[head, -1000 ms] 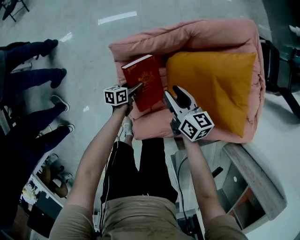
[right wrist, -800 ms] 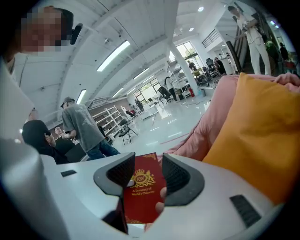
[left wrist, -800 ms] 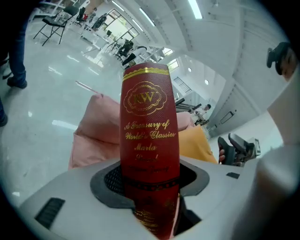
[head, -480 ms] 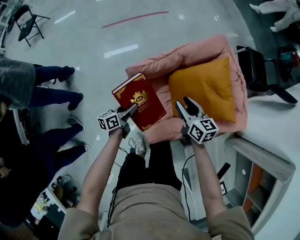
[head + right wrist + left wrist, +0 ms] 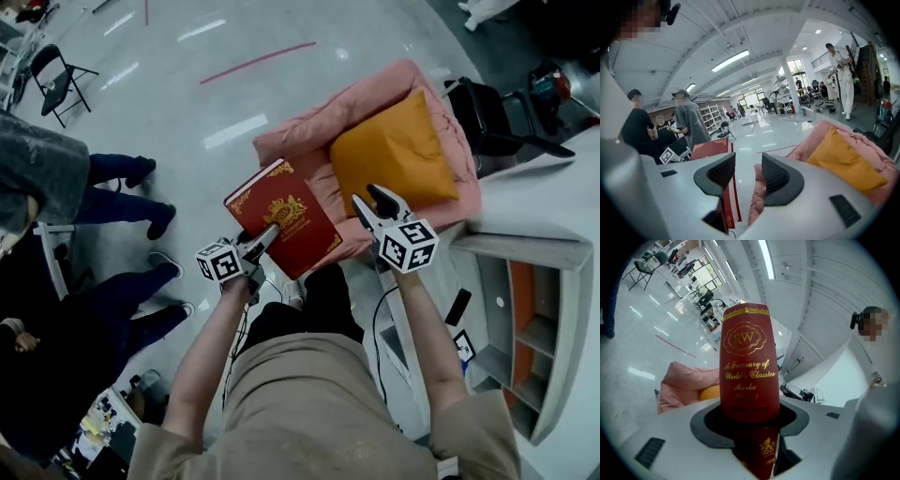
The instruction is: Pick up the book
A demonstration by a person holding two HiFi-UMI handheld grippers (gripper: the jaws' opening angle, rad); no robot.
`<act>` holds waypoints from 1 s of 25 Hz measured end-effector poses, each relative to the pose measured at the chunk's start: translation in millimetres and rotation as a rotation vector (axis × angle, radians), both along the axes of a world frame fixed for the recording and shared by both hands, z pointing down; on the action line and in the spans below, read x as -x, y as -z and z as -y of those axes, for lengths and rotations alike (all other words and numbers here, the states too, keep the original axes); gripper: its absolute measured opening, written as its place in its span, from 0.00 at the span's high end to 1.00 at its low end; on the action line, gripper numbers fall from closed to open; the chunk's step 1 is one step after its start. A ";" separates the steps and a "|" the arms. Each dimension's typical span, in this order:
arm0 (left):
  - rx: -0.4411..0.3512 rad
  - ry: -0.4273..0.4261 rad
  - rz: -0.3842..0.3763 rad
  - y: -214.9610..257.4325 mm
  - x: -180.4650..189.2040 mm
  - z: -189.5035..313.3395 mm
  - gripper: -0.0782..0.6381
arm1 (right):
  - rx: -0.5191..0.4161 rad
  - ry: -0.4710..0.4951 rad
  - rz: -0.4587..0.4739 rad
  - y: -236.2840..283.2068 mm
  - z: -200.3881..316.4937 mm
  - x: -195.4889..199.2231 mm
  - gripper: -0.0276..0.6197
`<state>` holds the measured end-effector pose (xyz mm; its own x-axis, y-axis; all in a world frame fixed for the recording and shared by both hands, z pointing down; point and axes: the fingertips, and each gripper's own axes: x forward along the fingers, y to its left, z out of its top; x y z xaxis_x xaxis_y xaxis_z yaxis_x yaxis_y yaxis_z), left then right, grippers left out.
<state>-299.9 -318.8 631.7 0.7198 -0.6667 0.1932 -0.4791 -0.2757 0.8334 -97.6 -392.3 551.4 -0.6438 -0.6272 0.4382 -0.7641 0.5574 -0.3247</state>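
A red hardback book (image 5: pixel 281 220) with gold lettering is off the pink seat (image 5: pixel 309 141) and hangs in the air in front of it. My left gripper (image 5: pixel 267 234) is shut on the book's near edge. In the left gripper view the book (image 5: pixel 749 366) stands up between the jaws of the left gripper (image 5: pixel 750 416), spine toward the camera. My right gripper (image 5: pixel 372 199) hovers just right of the book. Its jaws are closing with nothing between them. The right gripper view shows the gap of the right gripper (image 5: pixel 744 176) empty and the book (image 5: pixel 710 149) off to the left.
An orange cushion (image 5: pixel 389 150) lies on the pink seat. People's legs (image 5: pixel 122 173) and a folding chair (image 5: pixel 61 75) are at the left on the glossy floor. A white shelf unit (image 5: pixel 534 319) stands at the right, with black equipment (image 5: pixel 487 112) behind the seat.
Both grippers have risen. The book, which lay at the seat's left side, has come up in the left gripper and tilted flatter, clear of the seat.
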 end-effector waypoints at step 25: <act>-0.071 0.212 -0.064 100.5 -28.6 -188.9 0.55 | -0.148 0.073 0.055 113.5 -176.8 -97.6 0.67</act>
<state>-271.4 -130.0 531.2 0.5718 -0.8144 0.0992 -0.4794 -0.2335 0.8460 0.1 -215.5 437.9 -0.7104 -0.6330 0.3076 -0.7032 0.6558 -0.2747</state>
